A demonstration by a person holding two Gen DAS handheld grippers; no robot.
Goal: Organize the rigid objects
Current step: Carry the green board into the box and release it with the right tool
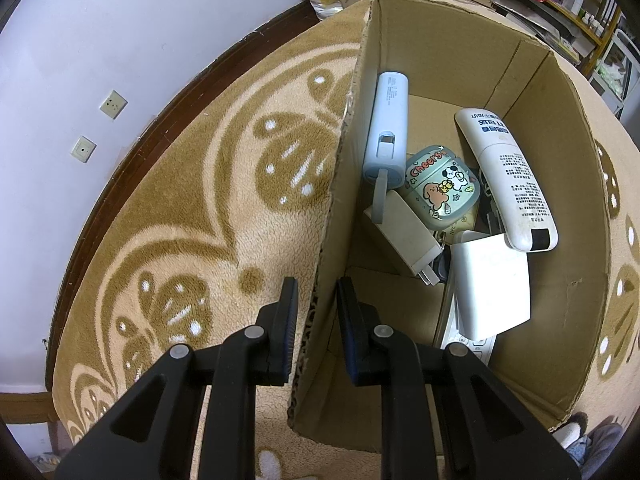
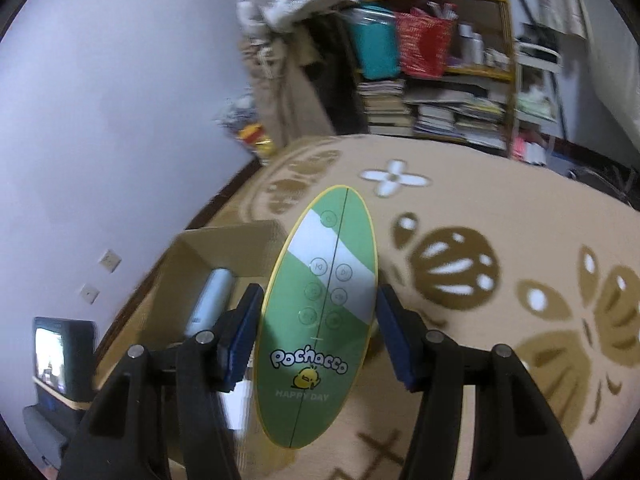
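Between the right claw (image 2: 318, 320), a "Pochacco" remote (image 2: 320, 312).

We read "Cheers" in red letters on the pale green cartoon case (image 1: 440, 184) lying inside the cardboard box (image 1: 560, 240). Just right of that case in the box, the white remote (image 1: 508, 180) carries blocks of small print in Chinese characters (too fine for us to make out). In the right wrist view, right of the box, the green oval device (image 2: 320, 312) bears "Pochacco" above a yellow chick and, below it, "HAPPY DAY".
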